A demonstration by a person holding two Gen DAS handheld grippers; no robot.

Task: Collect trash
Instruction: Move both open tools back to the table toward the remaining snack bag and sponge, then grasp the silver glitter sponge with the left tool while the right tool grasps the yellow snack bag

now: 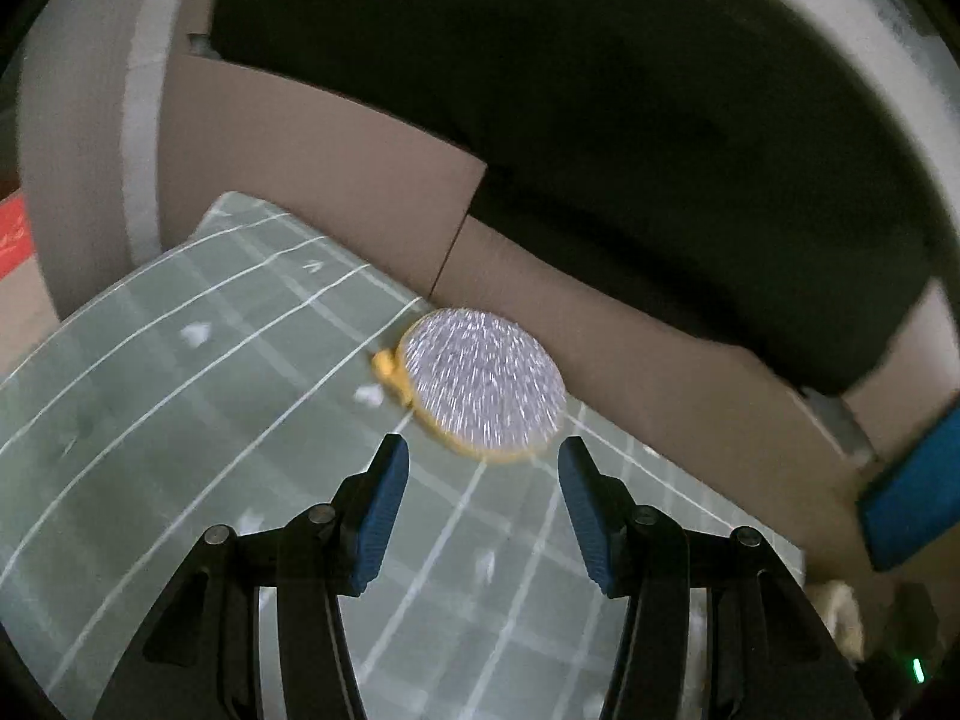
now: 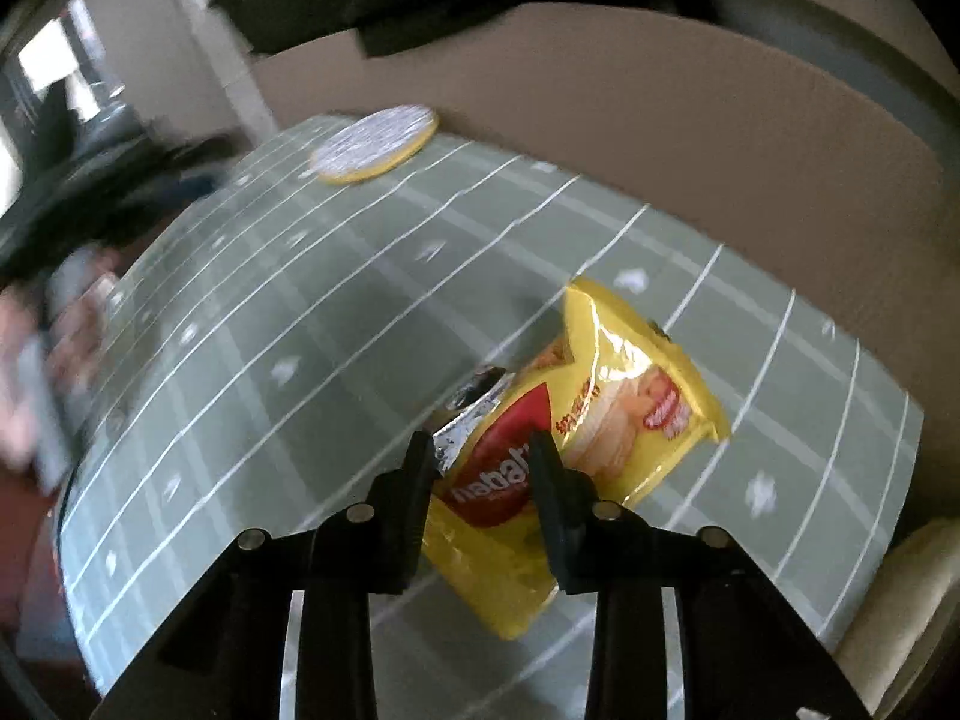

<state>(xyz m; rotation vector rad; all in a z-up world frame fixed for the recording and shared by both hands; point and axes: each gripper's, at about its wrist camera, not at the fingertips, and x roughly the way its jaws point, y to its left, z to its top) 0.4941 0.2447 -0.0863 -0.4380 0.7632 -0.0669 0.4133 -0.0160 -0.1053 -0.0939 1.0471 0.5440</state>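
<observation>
Wrapper point(image 2: 576, 414) lies between my right claw's point(image 2: 480, 450) fingers, which pinch its torn silver end (yellow, crinkled, red label). My left claw point(image 1: 483, 456) gapes wide, just short of a foil lid point(image 1: 483, 387) on the green mat point(image 1: 180, 420).

2 near, downward views sharing mat point(image 1: 150, 372)
</observation>
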